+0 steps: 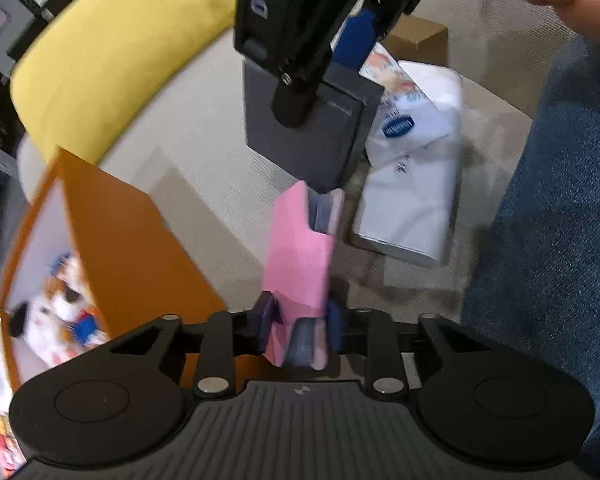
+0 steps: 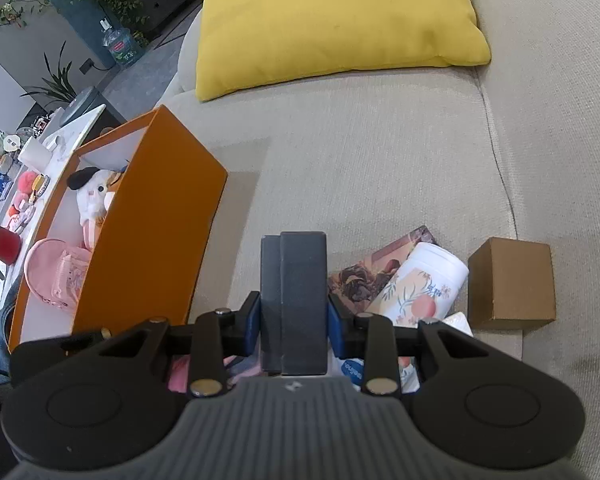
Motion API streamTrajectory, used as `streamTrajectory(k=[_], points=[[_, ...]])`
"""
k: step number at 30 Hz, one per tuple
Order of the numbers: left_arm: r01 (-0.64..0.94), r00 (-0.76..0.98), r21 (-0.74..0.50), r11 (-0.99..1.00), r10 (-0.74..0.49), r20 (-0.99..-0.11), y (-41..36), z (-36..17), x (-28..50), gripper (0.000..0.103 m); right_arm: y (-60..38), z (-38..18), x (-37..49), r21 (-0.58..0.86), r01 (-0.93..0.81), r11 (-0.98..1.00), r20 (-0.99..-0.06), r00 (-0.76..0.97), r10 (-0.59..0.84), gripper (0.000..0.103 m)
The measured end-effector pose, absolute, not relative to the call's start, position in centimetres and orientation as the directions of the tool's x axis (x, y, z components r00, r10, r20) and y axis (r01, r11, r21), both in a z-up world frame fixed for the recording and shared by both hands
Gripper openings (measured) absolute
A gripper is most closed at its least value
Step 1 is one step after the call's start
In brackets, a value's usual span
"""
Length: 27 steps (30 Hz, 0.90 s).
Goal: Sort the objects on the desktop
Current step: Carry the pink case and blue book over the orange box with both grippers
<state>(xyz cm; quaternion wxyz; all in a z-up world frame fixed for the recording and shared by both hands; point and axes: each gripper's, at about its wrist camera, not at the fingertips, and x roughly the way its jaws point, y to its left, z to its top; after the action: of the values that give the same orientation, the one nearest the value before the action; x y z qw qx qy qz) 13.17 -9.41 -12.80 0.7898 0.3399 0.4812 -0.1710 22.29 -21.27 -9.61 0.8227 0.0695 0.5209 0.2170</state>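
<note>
My left gripper point(image 1: 300, 330) is shut on a pink case point(image 1: 300, 256) with a blue-grey inside, held above the sofa seat. My right gripper point(image 2: 294, 320) is shut on a dark grey box point(image 2: 294, 296), held upright above the seat; the same grey box point(image 1: 304, 132) and the right gripper show from outside in the left wrist view, just beyond the pink case. An orange storage box point(image 2: 156, 232) stands at the left; it holds a plush dog point(image 2: 92, 194) and a pink pouch point(image 2: 58, 276). It also shows in the left wrist view point(image 1: 132, 240).
On the beige sofa seat point(image 2: 380, 160) lie a white floral bottle point(image 2: 424, 280), a picture card point(image 2: 364, 272), a white tissue pack point(image 1: 412, 200) and a brown cardboard box point(image 2: 512, 284). A yellow cushion point(image 2: 332, 20) leans at the back. A cluttered side table point(image 2: 32, 168) stands left.
</note>
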Motion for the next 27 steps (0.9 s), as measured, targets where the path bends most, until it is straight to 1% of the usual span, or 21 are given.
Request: streamTrajectory(k=[2,3,6,11,17,20,22,24,27], points=[[0.586,0.514,0.403,0.703,0.062,-0.855,-9.1,-12.0,13.1,0.022,-21.3,-9.2,22.2,0.344,-0.284,0.895,-0.821,0.371,0.434,0.036],[0.580,0.509,0.387,0.717,0.052,-0.859,-8.6,-11.5,13.3,0.021,-21.4,-8.9,22.1,0.343,-0.286,0.895,-0.819,0.376,0.434,0.036],[0.558,0.493,0.299,0.774,-0.019,-0.870,-7.0,-9.3,13.6,0.021,-21.5,-7.8,21.7,0.343,-0.291,0.893,-0.807,0.395,0.438,0.036],[0.506,0.491,0.151,0.849,-0.139,-0.860,-4.3,-4.6,13.4,0.021,-21.5,-5.2,20.6,0.342,-0.309,0.887,-0.779,0.435,0.452,0.036],[0.456,0.516,0.029,0.889,-0.238,-0.823,0.9,2.1,12.2,0.021,-20.7,-0.1,17.8,0.354,-0.378,0.856,-0.702,0.497,0.510,0.036],[0.410,0.522,0.010,0.912,-0.225,-0.823,3.7,4.1,11.3,0.021,-19.0,2.4,16.4,0.357,-0.437,0.826,-0.655,0.513,0.555,0.036],[0.372,0.514,0.011,0.928,-0.196,-0.835,5.6,4.6,11.1,0.021,-17.2,3.4,15.7,0.358,-0.480,0.801,-0.635,0.504,0.586,0.036],[0.348,0.478,0.025,0.937,-0.154,-0.865,6.7,3.7,11.3,0.021,-14.7,3.6,15.4,0.354,-0.525,0.774,-0.632,0.475,0.612,0.036],[0.301,0.396,0.022,0.953,-0.104,-0.912,8.4,1.2,12.3,0.021,-11.0,2.5,15.4,0.344,-0.568,0.748,-0.660,0.420,0.623,0.036]])
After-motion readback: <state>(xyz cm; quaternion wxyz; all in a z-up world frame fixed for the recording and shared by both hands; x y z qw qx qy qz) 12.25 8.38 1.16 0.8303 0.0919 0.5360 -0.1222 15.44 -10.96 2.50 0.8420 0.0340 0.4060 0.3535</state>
